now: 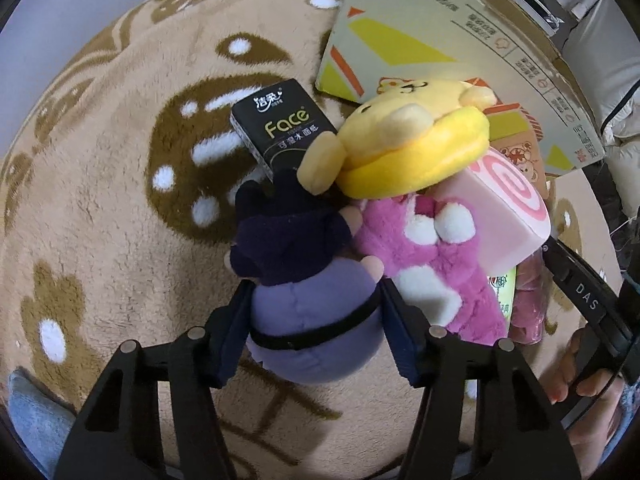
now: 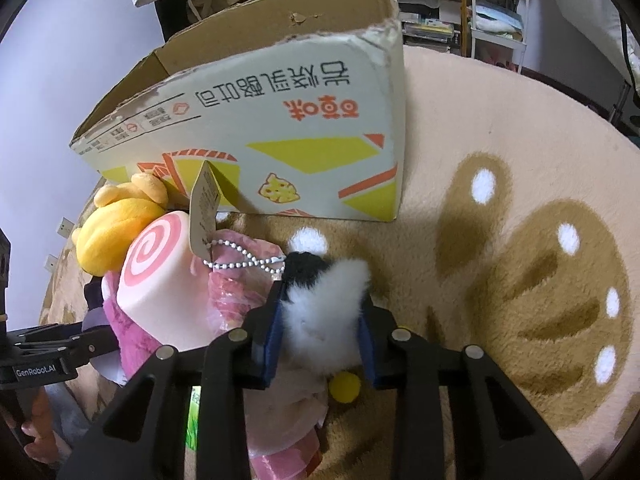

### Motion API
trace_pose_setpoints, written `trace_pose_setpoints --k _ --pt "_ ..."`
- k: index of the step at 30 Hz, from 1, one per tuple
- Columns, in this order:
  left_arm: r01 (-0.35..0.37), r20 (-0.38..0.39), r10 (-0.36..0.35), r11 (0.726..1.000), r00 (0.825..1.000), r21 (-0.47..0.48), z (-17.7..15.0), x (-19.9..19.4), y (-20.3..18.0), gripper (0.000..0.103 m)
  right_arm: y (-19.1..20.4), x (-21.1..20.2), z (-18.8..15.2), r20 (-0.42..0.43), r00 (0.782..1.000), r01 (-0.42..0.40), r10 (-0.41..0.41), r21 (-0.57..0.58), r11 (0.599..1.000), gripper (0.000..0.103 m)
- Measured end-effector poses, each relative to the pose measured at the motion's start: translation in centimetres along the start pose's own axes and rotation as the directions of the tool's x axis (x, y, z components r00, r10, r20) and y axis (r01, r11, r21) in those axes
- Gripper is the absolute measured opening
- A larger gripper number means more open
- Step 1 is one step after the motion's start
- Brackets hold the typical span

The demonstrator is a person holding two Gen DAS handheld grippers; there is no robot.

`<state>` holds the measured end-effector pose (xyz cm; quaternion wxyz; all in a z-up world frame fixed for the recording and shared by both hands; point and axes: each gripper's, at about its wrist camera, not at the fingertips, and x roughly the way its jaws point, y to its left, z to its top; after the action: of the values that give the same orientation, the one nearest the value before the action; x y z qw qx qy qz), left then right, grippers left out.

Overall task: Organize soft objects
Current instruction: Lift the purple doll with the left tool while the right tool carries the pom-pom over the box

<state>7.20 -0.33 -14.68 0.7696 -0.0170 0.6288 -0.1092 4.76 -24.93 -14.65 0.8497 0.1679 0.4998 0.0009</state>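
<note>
Rug (image 1: 100,208) | left claw (image 1: 316,320) clamps purple plush (image 1: 316,320) | right claw (image 2: 324,320) clamps white plush (image 2: 324,312)

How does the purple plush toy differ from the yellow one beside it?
The purple plush is lavender with a dark hood; the yellow plush is bright yellow with tan ears. The purple plush lies on the rug between the left gripper pads; the yellow plush sits on top of the pile, untouched. Both are soft stuffed toys, outside the cardboard box.
</note>
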Motion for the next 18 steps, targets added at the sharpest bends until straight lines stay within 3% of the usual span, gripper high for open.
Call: trace_pose_setpoints --k 4,10,15,18 --pt "-0.067 0.053 0.066 0.997 0.996 0.023 -1.0 -1.4 -0.3 0.06 0.9 -1.5 -0.2 0.03 0.999 0.019 -0.018 -0.021 1.0 0.034" --pt "-0.088 0.203 0.075 0.994 0.976 0.057 -2.5 -5.4 -1.7 0.06 2.2 -4.4 -0.1 0.104 0.994 0.022 -0.017 -0.045 0.999 0.034" --pt "-0.111 0.38 0.076 0.991 0.922 0.071 -2.8 -9.4 -2.1 0.06 2.9 -8.0 -0.2 0.202 0.979 0.018 -0.01 -0.034 0.999 0.034" --pt "-0.123 0.484 0.074 0.99 0.872 0.071 -2.3 -11.3 -2.8 0.06 3.1 -10.4 0.1 0.268 0.964 0.012 -0.002 -0.035 0.999 0.033"
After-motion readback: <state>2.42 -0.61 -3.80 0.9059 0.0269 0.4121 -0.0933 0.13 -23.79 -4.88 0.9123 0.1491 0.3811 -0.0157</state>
